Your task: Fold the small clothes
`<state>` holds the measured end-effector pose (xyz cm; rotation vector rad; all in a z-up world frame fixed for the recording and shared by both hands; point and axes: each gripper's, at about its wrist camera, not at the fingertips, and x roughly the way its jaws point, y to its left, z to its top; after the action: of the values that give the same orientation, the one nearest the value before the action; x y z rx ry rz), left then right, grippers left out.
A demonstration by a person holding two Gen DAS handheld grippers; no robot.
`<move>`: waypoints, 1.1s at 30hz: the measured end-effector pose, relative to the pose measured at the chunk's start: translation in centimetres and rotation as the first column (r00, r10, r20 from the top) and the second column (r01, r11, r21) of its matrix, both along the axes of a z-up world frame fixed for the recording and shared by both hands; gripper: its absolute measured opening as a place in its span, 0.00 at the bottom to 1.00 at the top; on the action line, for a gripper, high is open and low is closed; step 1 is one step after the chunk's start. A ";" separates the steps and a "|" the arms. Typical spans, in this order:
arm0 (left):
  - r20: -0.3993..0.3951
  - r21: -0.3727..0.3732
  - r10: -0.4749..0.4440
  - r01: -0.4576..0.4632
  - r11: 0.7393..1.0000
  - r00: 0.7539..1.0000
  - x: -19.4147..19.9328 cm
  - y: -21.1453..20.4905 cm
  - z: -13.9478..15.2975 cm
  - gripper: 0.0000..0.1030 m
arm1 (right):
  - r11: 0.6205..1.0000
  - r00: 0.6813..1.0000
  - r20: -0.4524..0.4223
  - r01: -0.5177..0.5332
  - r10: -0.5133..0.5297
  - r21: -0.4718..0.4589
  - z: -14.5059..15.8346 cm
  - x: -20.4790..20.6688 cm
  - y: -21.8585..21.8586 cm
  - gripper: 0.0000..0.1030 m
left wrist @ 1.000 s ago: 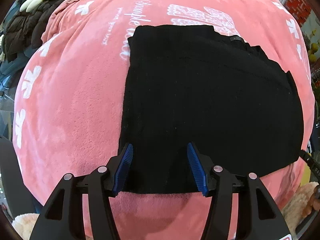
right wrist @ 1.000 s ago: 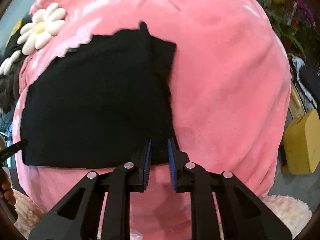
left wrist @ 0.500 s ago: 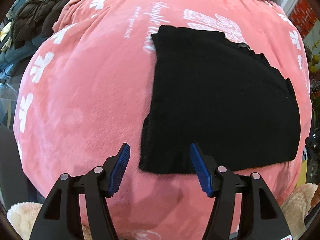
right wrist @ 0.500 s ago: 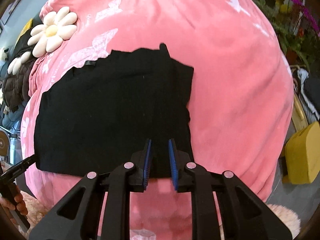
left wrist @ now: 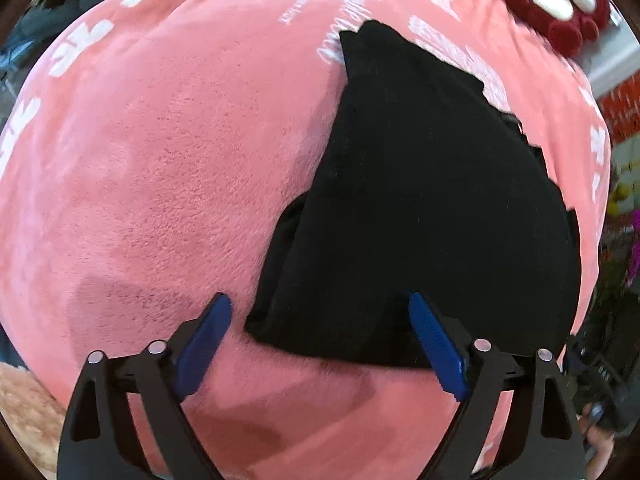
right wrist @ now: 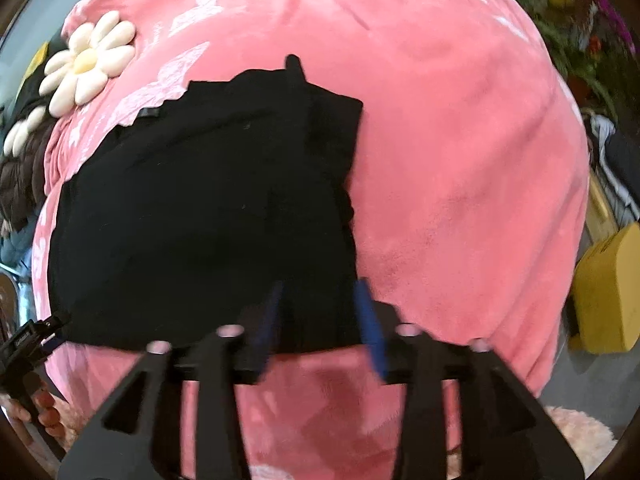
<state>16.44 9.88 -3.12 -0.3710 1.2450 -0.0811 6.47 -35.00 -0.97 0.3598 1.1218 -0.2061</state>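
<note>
A black folded garment [left wrist: 424, 208] lies flat on a pink plush blanket [left wrist: 168, 152]. In the left wrist view my left gripper [left wrist: 320, 340] is open and empty, its blue pads straddling the garment's near left corner, just in front of it. In the right wrist view the garment [right wrist: 208, 208] fills the centre-left. My right gripper [right wrist: 320, 320] is open, blurred by motion, with its pads either side of the garment's near right corner. The left gripper also shows in the right wrist view [right wrist: 28, 340] at the far left edge.
A white daisy cushion [right wrist: 88, 64] and dark padded jackets [right wrist: 20, 176] lie at the blanket's far left. A red plush toy [left wrist: 560, 4] sits at the far end. A yellow box [right wrist: 608, 288] and flowers [right wrist: 580, 8] stand off the right side.
My right gripper has opened from shut. My left gripper has swung left and back, so the garment now sits right of centre in its view.
</note>
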 end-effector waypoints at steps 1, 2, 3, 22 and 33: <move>0.018 0.000 0.012 -0.012 1.000 1.000 0.1 -0.1 0.1 0.85 | 1.000 1.000 -0.005 0.000 0.000 -0.004 -0.2 0.2 0.0 0.48; 0.035 -0.007 0.013 -0.012 1.000 0.999 0.1 -0.2 0.2 0.84 | 1.000 1.000 -0.014 -0.002 0.002 -0.004 -0.5 0.3 0.1 0.48; 0.047 -0.012 0.008 -0.007 1.000 0.999 0.2 -0.3 0.2 0.84 | 1.000 1.000 -0.030 -0.007 0.007 0.001 -1.1 0.6 0.2 0.49; -0.018 -0.010 -0.124 0.124 0.992 0.992 0.7 -0.6 2.5 0.05 | 0.994 0.996 0.028 -0.079 0.082 -0.076 2.1 -1.6 0.6 0.07; -0.021 0.043 -0.140 0.140 0.989 0.990 0.4 -1.0 2.4 0.05 | 0.980 0.983 0.015 -0.179 0.181 -0.083 -0.6 -1.9 4.1 0.09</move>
<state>16.80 8.91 -0.68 -0.2463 1.2872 -0.1706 4.60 -30.87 -1.54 0.1859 1.1140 -0.0874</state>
